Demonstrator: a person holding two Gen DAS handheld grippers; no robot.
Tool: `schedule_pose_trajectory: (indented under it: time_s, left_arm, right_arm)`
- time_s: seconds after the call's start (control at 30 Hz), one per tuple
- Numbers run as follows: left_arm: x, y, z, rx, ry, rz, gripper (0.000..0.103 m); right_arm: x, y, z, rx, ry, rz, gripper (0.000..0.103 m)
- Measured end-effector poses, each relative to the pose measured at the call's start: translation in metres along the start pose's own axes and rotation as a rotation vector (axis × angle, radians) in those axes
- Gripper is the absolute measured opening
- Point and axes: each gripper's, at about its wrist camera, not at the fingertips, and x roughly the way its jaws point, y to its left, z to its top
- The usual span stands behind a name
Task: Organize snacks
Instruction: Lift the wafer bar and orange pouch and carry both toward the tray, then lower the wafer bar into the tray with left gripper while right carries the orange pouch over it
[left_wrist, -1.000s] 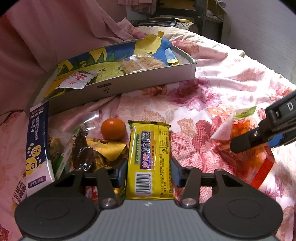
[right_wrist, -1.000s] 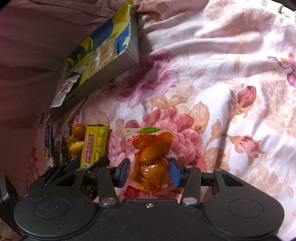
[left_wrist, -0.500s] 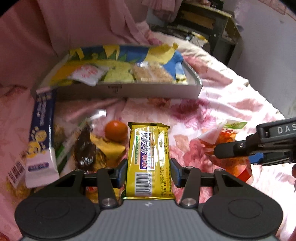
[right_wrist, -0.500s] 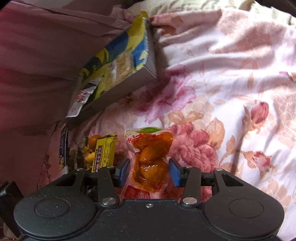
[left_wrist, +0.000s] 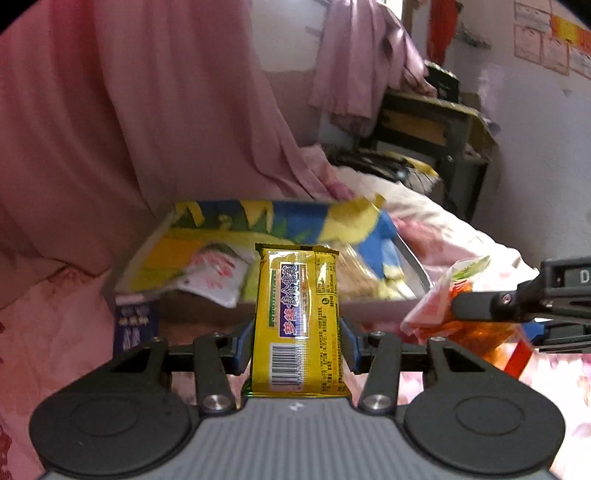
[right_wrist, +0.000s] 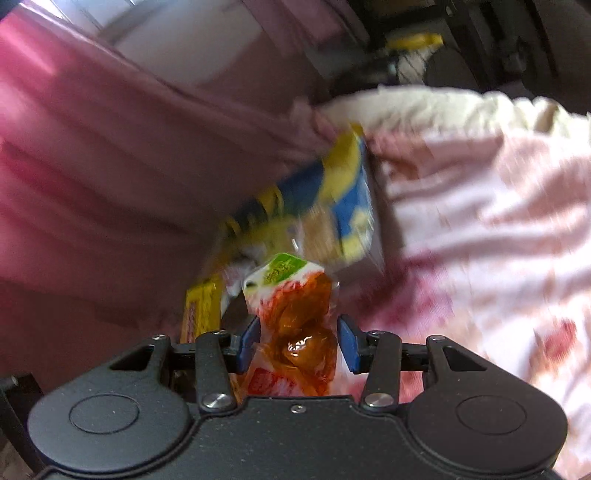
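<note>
A: While the left gripper (left_wrist: 297, 345) is pointing toward the shallow grey cardboard box with a blue-and-yellow printed lining (left_wrist: 373, 307), what is it carrying?

B: It is gripping a flat yellow foil snack bar with a purple label and a barcode (left_wrist: 299, 325). The blue pads (left_wrist: 242, 347) are pressing on the bar's two long edges, so the fingers are standing partly apart, only as wide as the wrapper. The bar is sticking up between them, in front of the box.

A: And the right gripper (right_wrist: 298, 345)?

B: It is holding a clear plastic pouch of orange-brown glazed pieces with a white-and-green top (right_wrist: 295, 325). Its blue pads are sitting on either side of the pouch, again about halfway apart; the left pad is touching it, while the right pad's contact is hard to judge. In the left wrist view the same pouch (left_wrist: 447, 302) is hanging in that gripper (left_wrist: 491, 321) just right of the box.

A: What is lying in the box?

B: A white sachet with red print (left_wrist: 214, 275) is lying at its left, and a clear cracker packet, blurred, is lying behind the bar. The box is resting on the pink floral bedspread (left_wrist: 476, 254), against a pink curtain (left_wrist: 110, 129). A blue-and-white carton (left_wrist: 135, 325) is standing left of the gripper.
</note>
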Motion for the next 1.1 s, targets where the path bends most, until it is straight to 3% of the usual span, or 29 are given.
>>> schedule_pose_trajectory:
  time_s: [0.1,0.37,0.4,0.6,0.7,0.8,0.83,1.0,1.1]
  left_arm:
    - [0.008,0.007,0.01,-0.03,-0.023,0.004,0.052]
    - [0.028,0.027,0.016,-0.11,-0.027,0.017,0.052]
    - [0.031,0.029,0.017,-0.123,-0.023,0.02,0.052]
    - [0.038,0.034,0.013,-0.151,-0.007,0.01,0.052]
    - [0.04,0.035,0.011,-0.154,0.006,0.006,0.052]
    - [0.038,0.035,0.011,-0.151,0.004,0.008,0.052]
    - [0.037,0.035,0.012,-0.148,0.003,0.01,0.052]
    - [0.035,0.034,0.015,-0.145,-0.008,0.007,0.052]
    - [0.038,0.033,0.019,-0.134,-0.009,0.012,0.052]
  right_arm:
    - [0.012,0.005,0.008,-0.014,-0.039,0.015,0.048]
    - [0.043,0.009,0.013,0.004,-0.022,0.015,0.046]
    - [0.046,0.009,0.015,0.01,-0.028,0.025,0.027]
    - [0.063,0.01,0.016,-0.012,0.025,-0.012,0.023]
    - [0.071,0.01,0.013,-0.027,0.108,-0.078,0.033]
    - [0.07,0.012,0.008,-0.067,0.189,-0.121,0.066]
    - [0.068,0.014,0.003,-0.1,0.219,-0.151,0.072]
    - [0.064,0.027,-0.024,-0.226,0.336,-0.25,0.082]
    - [0.069,0.029,-0.033,-0.236,0.377,-0.236,0.082]
